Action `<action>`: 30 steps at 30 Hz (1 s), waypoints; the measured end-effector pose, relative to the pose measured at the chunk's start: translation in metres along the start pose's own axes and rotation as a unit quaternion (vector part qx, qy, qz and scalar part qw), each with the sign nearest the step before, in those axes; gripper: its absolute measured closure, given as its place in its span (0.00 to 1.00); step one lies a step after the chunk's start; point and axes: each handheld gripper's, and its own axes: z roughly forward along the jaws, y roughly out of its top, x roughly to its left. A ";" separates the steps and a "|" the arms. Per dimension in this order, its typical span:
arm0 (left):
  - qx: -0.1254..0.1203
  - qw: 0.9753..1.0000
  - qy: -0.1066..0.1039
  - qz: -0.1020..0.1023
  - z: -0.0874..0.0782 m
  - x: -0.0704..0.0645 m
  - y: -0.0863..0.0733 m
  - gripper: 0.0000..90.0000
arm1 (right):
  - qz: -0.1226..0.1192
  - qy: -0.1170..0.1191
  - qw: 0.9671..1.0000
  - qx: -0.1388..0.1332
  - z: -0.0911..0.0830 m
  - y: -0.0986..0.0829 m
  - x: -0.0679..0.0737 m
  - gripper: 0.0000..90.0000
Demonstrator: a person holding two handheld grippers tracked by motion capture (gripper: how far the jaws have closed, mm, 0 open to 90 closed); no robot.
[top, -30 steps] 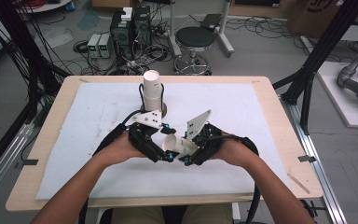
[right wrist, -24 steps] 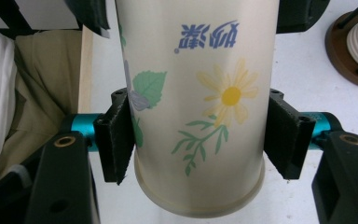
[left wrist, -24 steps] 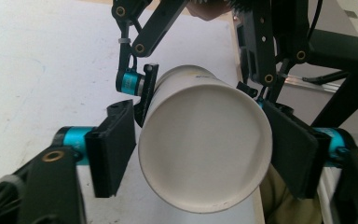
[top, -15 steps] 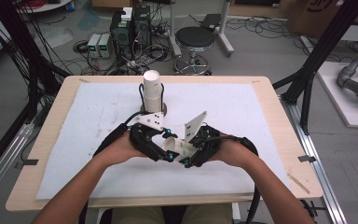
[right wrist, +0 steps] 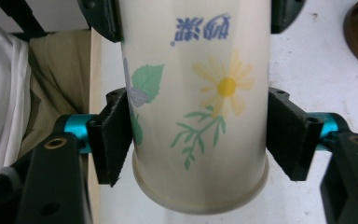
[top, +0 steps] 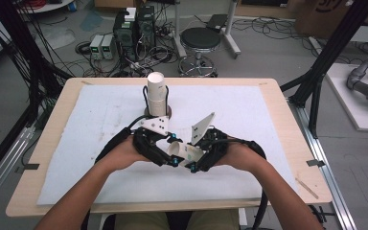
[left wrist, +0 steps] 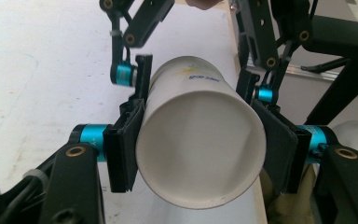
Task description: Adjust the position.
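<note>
The wooden surface (top: 278, 120) takes up the middle of the high view, and a white mat (top: 249, 120) covers most of it, leaving a bare wood border all round. Near the upper centre of the mat, a stack of white cups (top: 156, 91) stands upright on a dark round base (top: 167, 111). Below it, in the lower centre of the frame, two forearms come in from the bottom edge and the hands meet over the mat. The left gripper (top: 165, 153) and the right gripper (top: 196, 160) face each other there, and both clamp the same paper cup (top: 184, 151), which lies on its side between them, lifted off the mat. In the left gripper view the cup's open mouth (left wrist: 200, 154) sits in the centre of the frame, pointing at the camera, with the left jaws pressed against its wall on either side near the rim; the right gripper's jaws grip the same cup farther back, toward the top of the frame. In the right gripper view the jaws pinch the cup's printed wall, where a yellow flower (right wrist: 226, 86) with green leaves shows in the centre.
</note>
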 end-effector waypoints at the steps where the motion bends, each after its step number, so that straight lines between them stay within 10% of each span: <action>1: -0.001 1.000 0.001 -0.003 -0.001 0.000 0.000 0.42 | 0.000 0.000 1.000 0.000 0.000 0.000 0.000 0.29; 14: -0.060 0.998 0.012 -0.018 -0.012 0.005 -0.019 0.42 | 0.049 -0.031 0.994 -0.096 -0.024 -0.021 -0.004 0.24; 30: -0.117 0.993 0.030 -0.016 -0.018 0.003 -0.032 0.42 | 0.073 -0.058 0.973 -0.213 -0.026 -0.051 0.006 0.23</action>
